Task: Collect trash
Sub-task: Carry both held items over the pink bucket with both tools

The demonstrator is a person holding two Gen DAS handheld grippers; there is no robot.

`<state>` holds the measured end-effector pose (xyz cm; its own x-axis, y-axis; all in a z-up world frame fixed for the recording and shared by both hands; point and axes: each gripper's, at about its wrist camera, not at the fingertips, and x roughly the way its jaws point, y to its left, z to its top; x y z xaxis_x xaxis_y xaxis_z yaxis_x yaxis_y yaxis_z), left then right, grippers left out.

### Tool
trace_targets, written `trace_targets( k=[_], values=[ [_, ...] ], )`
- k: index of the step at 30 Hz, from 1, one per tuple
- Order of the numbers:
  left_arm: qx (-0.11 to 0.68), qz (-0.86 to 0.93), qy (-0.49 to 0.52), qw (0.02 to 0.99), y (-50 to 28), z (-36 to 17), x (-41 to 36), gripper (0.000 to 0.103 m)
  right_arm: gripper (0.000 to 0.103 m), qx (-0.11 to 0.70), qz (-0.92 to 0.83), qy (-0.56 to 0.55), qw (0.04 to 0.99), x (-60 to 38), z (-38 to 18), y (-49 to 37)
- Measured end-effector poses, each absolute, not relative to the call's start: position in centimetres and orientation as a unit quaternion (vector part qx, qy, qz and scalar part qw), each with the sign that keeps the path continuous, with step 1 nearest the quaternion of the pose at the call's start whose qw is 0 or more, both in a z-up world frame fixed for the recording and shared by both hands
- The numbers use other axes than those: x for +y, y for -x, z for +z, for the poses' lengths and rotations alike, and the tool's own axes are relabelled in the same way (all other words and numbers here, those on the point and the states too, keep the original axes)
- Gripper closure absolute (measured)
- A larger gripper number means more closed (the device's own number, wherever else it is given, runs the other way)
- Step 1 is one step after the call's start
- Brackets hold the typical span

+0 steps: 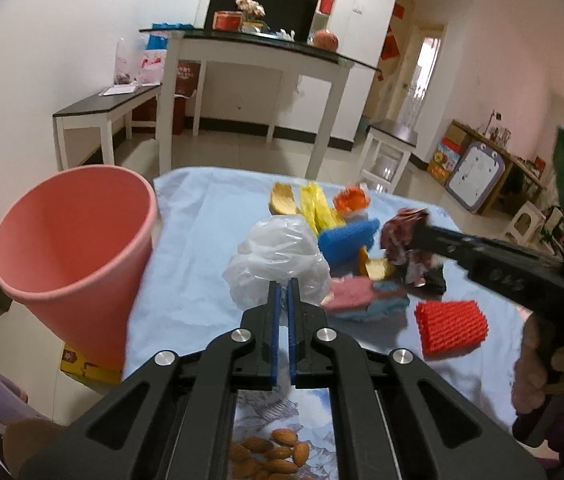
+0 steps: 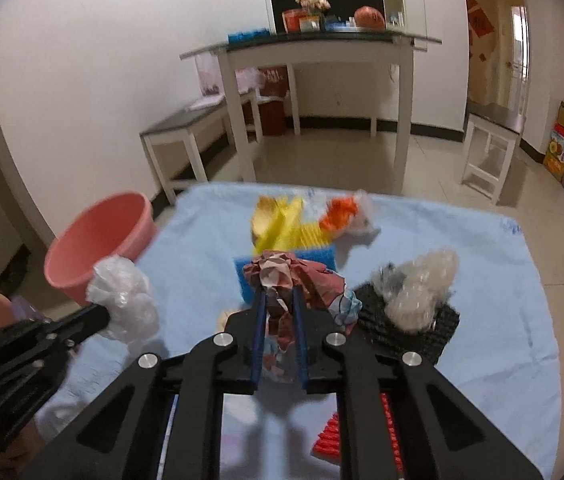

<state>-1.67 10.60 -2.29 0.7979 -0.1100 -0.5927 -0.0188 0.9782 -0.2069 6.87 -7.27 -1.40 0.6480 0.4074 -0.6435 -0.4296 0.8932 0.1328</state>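
We hold a gripper in each hand over a tabletop point(image 2: 502, 320) draped in a pale blue cloth and scattered with trash. Our left gripper point(image 1: 284, 286) has its jaws pressed nearly together, pinching a crumpled white plastic bag point(image 1: 277, 260) that bulges out beyond the blue pads; seen from the right wrist, the same bag point(image 2: 123, 300) hangs at the tip of the left gripper, clear of the cloth and close to the pink bin point(image 2: 93, 248). The bin stands beside the tabletop's left edge, its mouth open and tilted toward us in the left wrist view point(image 1: 77, 248). Our right gripper point(image 2: 279, 300) has its jaws closed on a wad of crumpled reddish-brown printed paper point(image 2: 294, 276) — the paper spills out above and to the right of the pads. Still lying on the cloth are a blue sponge point(image 1: 348, 240), yellow wrappers point(image 1: 316, 206), an orange scrap point(image 1: 352, 200), a pink-and-blue cloth pad point(image 1: 362, 300), a red ridged block point(image 1: 452, 328) and, nearer the right side, a clear crinkled plastic ball point(image 2: 422, 288) resting on a black mesh pad point(image 2: 442, 332). A pouch printed with almonds point(image 1: 282, 448) lies just under the left gripper.
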Motion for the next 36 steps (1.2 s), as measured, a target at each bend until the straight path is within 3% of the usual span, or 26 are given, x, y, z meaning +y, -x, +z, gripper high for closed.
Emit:
trace_targets(
  k=[15, 26, 36],
  values=[
    [0.245, 0.102, 0.13, 0.955, 3.5, 2.6, 20.1, 0.1, 0.091, 0.305, 0.398, -0.014, 0.865, 4.4, 5.3, -8.0],
    [0.265, 0.167, 0.149, 0.938, 2.3, 0.9, 26.1, 0.1, 0.091, 0.382, 0.449, -0.037, 0.807, 14.7, 1.3, -11.3],
    [0.298, 0.18, 0.159, 0.924, 0.3, -2.2, 28.0, 0.1, 0.091, 0.421, 0.433, -0.025, 0.797, 17.5, -2.7, -13.0]
  ],
)
